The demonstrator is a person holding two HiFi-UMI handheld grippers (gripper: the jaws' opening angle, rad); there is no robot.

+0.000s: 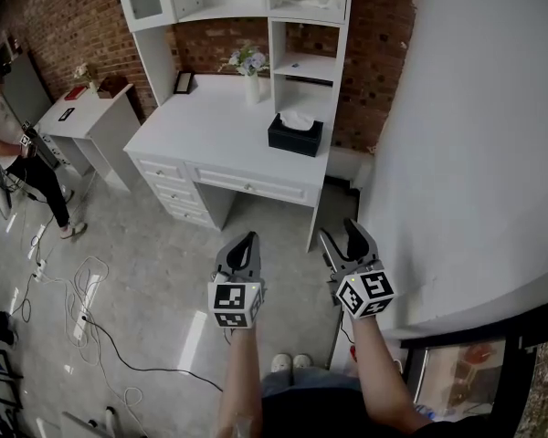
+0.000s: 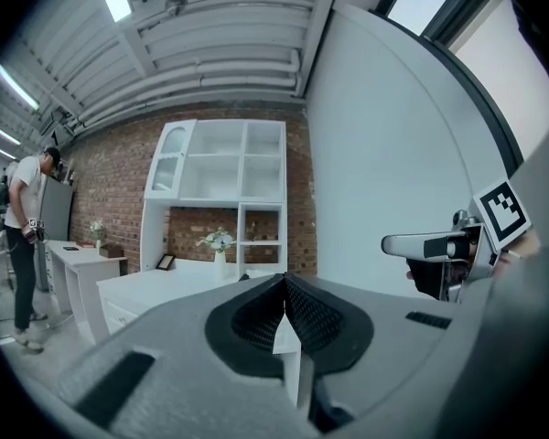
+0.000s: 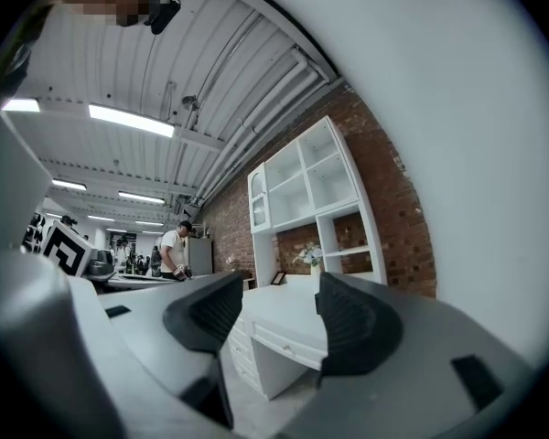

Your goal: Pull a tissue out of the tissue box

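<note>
A dark tissue box (image 1: 295, 135) with a white tissue sticking out of its top stands on the right part of the white desk (image 1: 221, 135), well ahead of both grippers. My left gripper (image 1: 245, 243) is held over the floor in front of the desk, jaws shut with nothing between them; its pads (image 2: 297, 314) meet in the left gripper view. My right gripper (image 1: 340, 241) hovers beside it to the right, jaws open and empty, with the desk (image 3: 284, 314) seen through the gap. The box is hidden behind the jaws in both gripper views.
A white hutch (image 1: 256, 7) tops the desk, with a flower vase (image 1: 252, 88) and a small frame (image 1: 184, 82). A large white curved wall (image 1: 475, 144) stands close on the right. A person (image 1: 9, 144) stands by a side table (image 1: 87, 108) at left. Cables (image 1: 82, 299) lie on the floor.
</note>
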